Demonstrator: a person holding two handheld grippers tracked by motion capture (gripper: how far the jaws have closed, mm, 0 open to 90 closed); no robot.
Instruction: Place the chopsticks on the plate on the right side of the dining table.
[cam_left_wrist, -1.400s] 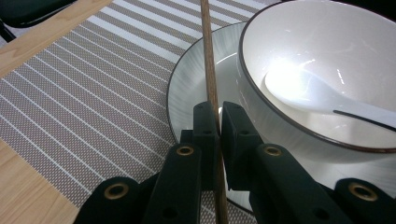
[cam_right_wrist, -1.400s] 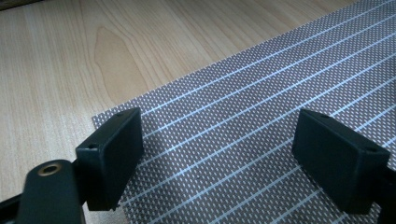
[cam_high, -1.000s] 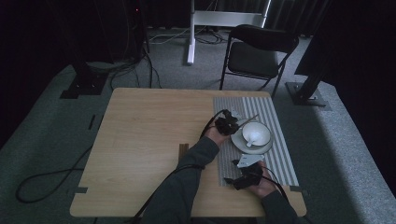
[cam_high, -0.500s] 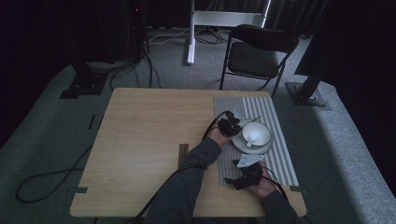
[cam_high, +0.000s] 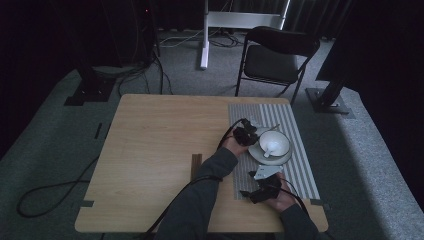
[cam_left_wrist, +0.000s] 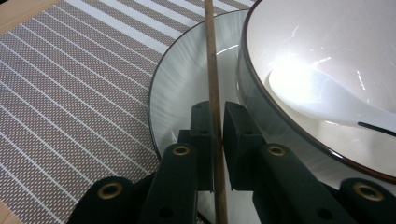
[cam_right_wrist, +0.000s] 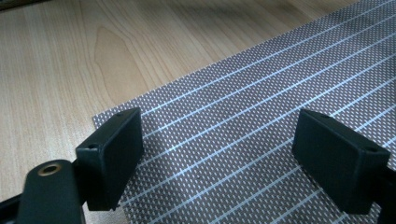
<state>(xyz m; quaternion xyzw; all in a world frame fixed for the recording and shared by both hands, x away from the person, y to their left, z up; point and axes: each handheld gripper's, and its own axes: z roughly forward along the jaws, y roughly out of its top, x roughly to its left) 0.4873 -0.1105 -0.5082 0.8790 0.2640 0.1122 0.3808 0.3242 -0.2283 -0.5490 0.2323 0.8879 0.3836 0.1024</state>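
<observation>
Chopstick between the left claw pads, jaws just easing apart, right claw wide apart.

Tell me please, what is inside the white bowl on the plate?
Inside the bowl lies a white spoon; in the high view its handle reaches toward the near rim. No food or liquid shows. The bowl's bottom under the spoon is covered, and so is the plate beneath the bowl.

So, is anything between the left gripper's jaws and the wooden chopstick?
Nothing visible is. The left gripper has the wooden chopstick directly between its jaws, which have just been opening a little. The stick lies across the saucer, close beside the bowl.
</observation>
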